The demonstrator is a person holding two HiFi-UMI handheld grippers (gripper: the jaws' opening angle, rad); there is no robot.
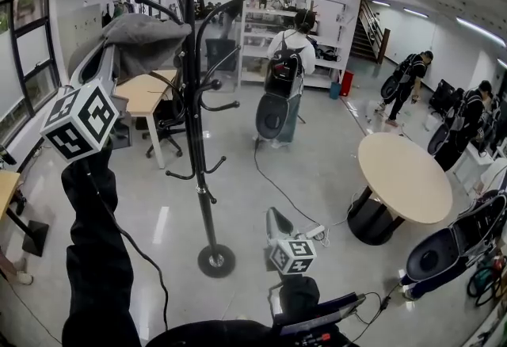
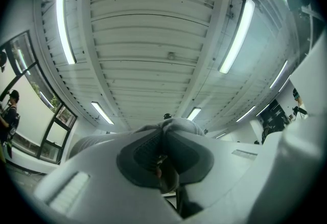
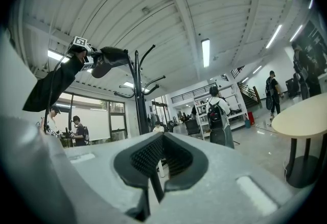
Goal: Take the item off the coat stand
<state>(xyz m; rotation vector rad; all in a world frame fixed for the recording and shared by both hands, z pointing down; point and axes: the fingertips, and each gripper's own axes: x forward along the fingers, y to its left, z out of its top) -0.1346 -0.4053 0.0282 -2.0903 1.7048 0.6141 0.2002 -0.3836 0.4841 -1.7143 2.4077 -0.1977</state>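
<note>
**Head view: left claw is clamping the grey cloth up at the coat stand**

Head view is showing the left claw reaching high on a black-sleeved arm, its marker cube facing the camera. The claw is biting into a grey cloth, which is hanging at the top hooks of the black coat stand. Cloth and hooks are overlapping there, so whether it is hooked on is not showing clearly.

Left gripper view is pointing up at the ceiling lights. Here the left claw is pressing its jaws together on a bunched fold of the grey cloth, which is bulging just past the tips.

Right gripper view is looking across the room. The right claw is holding nothing, its jaws sitting together with only a thin slit between the pads. Beyond it, the left claw is gripping the cloth just beside the pole of the coat stand, near its curved hooks.

In the head view the right claw is hanging low, well apart from the stand's round base and pointing up the room. A person with a backpack is standing beyond the stand, facing shelves; a round table is standing off to the right.
</note>
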